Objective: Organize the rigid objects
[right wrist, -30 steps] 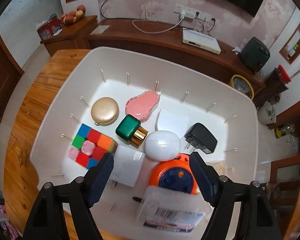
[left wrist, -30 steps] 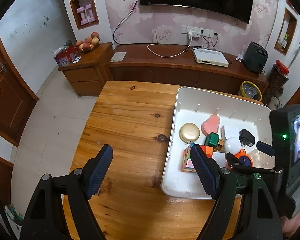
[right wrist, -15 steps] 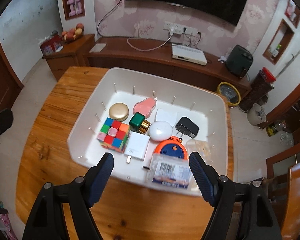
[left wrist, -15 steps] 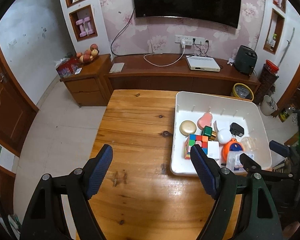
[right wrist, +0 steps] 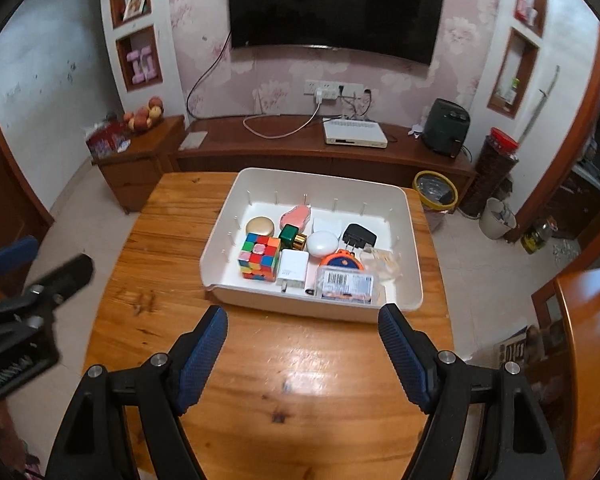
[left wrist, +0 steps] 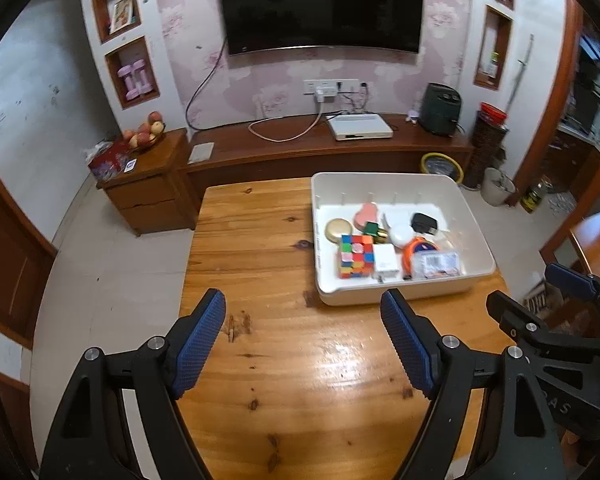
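Observation:
A white tray (right wrist: 404,208) stands on the wooden table (right wrist: 276,392); it also shows in the left wrist view (left wrist: 476,240). It holds a colour cube (right wrist: 259,256), a gold round case (right wrist: 261,225), a pink case (right wrist: 297,216), a green bottle (right wrist: 291,236), a white oval case (right wrist: 322,243), a black plug (right wrist: 358,234), a white charger (right wrist: 293,268), an orange reel (right wrist: 344,259) and a clear box (right wrist: 346,283). My right gripper (right wrist: 302,344) is open and empty, high above the table, short of the tray. My left gripper (left wrist: 303,328) is open and empty, left of the tray.
A TV cabinet (right wrist: 300,152) with a white set-top box (right wrist: 355,136) runs along the far wall. A side cabinet with fruit (right wrist: 140,148) stands at the left. A yellow bin (right wrist: 435,192) sits behind the tray. A wooden chair (right wrist: 588,344) is at the right.
Both grippers have pulled back and up from the tray. The tray looks smaller and farther. Both stay open and empty.

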A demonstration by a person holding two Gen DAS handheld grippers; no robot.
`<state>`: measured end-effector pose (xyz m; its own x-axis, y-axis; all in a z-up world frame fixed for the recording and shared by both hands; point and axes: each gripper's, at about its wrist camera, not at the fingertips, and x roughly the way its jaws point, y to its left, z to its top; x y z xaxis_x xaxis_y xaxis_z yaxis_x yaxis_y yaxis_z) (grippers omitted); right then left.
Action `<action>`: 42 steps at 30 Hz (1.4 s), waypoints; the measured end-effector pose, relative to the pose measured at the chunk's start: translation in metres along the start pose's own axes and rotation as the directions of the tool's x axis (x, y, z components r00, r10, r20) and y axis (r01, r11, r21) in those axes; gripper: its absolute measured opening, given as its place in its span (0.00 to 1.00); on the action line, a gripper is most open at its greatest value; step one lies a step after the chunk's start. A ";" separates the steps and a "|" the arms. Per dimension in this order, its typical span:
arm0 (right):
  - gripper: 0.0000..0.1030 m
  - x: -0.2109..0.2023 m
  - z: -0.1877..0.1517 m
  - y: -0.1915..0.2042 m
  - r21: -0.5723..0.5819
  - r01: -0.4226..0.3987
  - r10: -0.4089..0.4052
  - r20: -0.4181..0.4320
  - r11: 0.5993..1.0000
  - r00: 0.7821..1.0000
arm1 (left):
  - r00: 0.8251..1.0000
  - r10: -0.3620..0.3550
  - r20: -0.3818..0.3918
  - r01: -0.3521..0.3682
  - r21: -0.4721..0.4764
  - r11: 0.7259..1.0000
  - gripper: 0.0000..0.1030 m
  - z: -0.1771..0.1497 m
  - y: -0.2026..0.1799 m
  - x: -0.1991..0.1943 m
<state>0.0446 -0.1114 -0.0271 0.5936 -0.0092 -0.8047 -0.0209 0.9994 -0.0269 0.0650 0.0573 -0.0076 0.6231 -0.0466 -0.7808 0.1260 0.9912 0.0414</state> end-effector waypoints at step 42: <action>0.77 -0.101 -0.048 -0.031 0.101 0.014 -0.026 0.115 0.995 0.993 | 0.999 -0.003 -0.050 -0.001 -0.068 0.998 0.80 -0.030 -0.038 -0.054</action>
<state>-0.0532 -0.1427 0.0266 0.6829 -0.0315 -0.7299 0.0694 0.9973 0.0219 0.0032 0.0259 0.0147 0.5835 -0.0430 -0.8110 0.0725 0.9974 -0.0008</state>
